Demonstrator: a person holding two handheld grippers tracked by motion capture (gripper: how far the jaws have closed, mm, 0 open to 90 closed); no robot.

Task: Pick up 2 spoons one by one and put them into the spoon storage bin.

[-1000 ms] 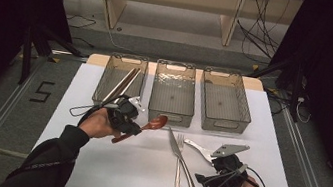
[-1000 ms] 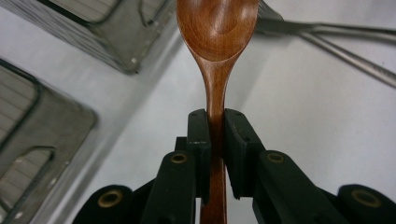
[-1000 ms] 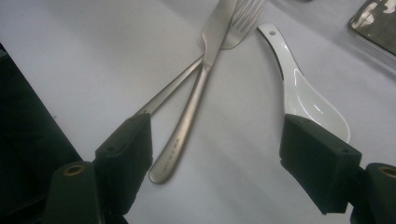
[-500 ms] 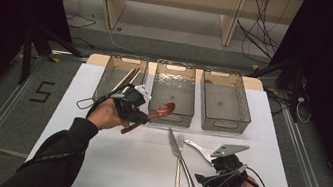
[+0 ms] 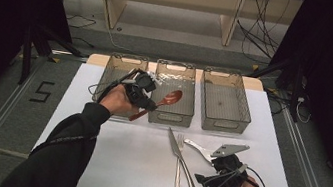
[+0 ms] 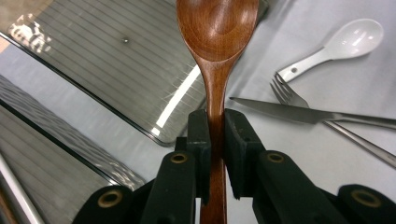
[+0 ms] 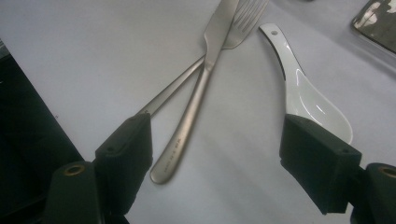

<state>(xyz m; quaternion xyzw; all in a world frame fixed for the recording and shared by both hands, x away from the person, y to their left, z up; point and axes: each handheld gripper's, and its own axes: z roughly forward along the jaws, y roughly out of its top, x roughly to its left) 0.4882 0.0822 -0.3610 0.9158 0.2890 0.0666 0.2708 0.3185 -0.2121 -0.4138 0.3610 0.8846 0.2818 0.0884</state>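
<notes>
My left gripper (image 5: pixel 148 104) is shut on the handle of a brown wooden spoon (image 5: pixel 170 97). It holds the spoon's bowl over the near part of the middle clear bin (image 5: pixel 170 117). In the left gripper view the spoon (image 6: pixel 217 42) rises straight between the closed jaws of the left gripper (image 6: pixel 217 123), above the bin's ribbed floor (image 6: pixel 116 70). My right gripper (image 5: pixel 206 178) rests near the table's front right and is open (image 7: pixel 219 149) with nothing in it. Ahead of it lie a knife (image 7: pixel 205 74), a fork (image 7: pixel 243 18) and a white ceramic spoon (image 7: pixel 308 93).
Three clear bins stand in a row at the back of the white table: left (image 5: pixel 120 61), middle, and right (image 5: pixel 220 122). The knife (image 5: pixel 174 143) and fork (image 5: pixel 176 176) lie crossed at the front centre. The white spoon (image 5: pixel 198 149) lies just right of them.
My left gripper has carried the wooden spoon away from the table's front and to the right, so its bowl is now over the middle bin. The right gripper has stayed put.
</notes>
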